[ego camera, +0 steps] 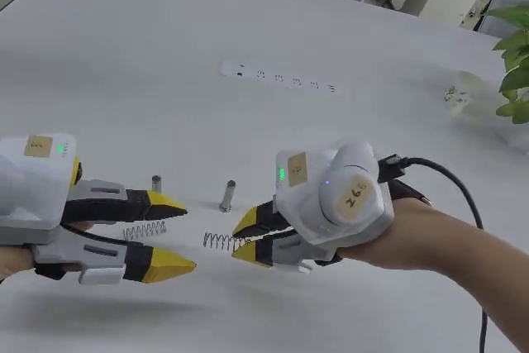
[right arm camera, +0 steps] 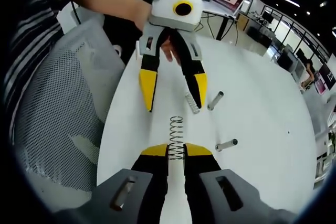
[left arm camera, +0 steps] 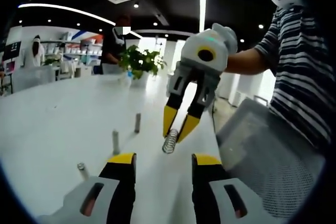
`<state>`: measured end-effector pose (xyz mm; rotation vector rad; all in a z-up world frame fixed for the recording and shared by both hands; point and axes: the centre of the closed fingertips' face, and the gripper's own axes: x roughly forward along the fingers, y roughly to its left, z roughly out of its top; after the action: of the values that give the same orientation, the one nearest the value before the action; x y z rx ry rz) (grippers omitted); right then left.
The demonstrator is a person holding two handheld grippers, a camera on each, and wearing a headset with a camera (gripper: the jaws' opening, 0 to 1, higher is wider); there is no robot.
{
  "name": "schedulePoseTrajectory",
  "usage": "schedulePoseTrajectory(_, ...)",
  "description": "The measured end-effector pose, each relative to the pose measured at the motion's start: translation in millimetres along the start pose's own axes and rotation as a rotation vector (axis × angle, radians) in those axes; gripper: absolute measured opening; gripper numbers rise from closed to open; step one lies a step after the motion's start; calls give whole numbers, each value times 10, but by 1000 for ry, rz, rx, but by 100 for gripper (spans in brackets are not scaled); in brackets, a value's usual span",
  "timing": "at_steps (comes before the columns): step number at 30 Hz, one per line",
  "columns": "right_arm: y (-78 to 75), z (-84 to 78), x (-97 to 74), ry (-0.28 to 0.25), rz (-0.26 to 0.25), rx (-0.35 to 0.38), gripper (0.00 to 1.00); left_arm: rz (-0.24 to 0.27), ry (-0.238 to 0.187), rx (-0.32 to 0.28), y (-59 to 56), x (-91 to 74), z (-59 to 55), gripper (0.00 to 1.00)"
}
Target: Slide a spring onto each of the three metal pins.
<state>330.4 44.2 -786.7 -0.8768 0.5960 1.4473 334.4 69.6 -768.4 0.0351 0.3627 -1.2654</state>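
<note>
My right gripper (ego camera: pixel 242 239) is shut on one end of a coil spring (ego camera: pixel 217 241), which sticks out level toward the left; its own view shows the spring (right arm camera: pixel 176 135) rising from the closed yellow tips (right arm camera: pixel 176 151). My left gripper (ego camera: pixel 188 237) faces it, open, with nothing gripped. A second spring (ego camera: pixel 145 231) lies on the white table under the left jaws, close to one of them (right arm camera: pixel 191 102). Two short metal pins (ego camera: pixel 156 183) (ego camera: pixel 227 196) lie just beyond. The left gripper view shows three pins (left arm camera: pixel 137 123) (left arm camera: pixel 115 141) (left arm camera: pixel 82 170) and the right gripper (left arm camera: pixel 178 127) with its spring (left arm camera: pixel 169 141).
A white power strip (ego camera: pixel 281 78) lies farther back on the table (ego camera: pixel 124 80). A green plant (ego camera: pixel 517 64) and a small pale object (ego camera: pixel 459 95) sit at the far right. A mesh chair (right arm camera: pixel 63 103) stands beside the table. A cable (ego camera: pixel 463 196) trails from the right gripper.
</note>
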Motion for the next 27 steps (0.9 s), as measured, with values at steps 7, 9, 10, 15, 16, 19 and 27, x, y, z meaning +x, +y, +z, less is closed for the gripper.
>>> schedulePoseTrajectory(7, 16, 20, 3, -5, -2, -3, 8, -28, 5, 13, -42, 138, 22, 28)
schedulePoseTrajectory(9, 23, 31, 6, -7, -1, -3, 8, -33, 4, 13, -53, 164, 35, 27)
schedulePoseTrajectory(10, 27, 38, 7, -9, -1, -5, 8, -40, -1, 9, -66, 174, 45, 27)
schedulePoseTrajectory(15, 29, 75, -9, -15, -2, -11, 8, -55, -13, 15, -93, 208, 82, 22)
schedulePoseTrajectory(16, 24, 82, -16, -17, -5, -13, 8, -55, -12, 17, -93, 212, 81, 21)
schedulePoseTrajectory(19, 12, 86, -31, -19, -9, -13, 8, -57, -9, 23, -93, 222, 71, 18)
schedulePoseTrajectory(27, 23, 75, -52, -18, -12, -13, 8, -70, -14, 32, -126, 241, 74, 8)
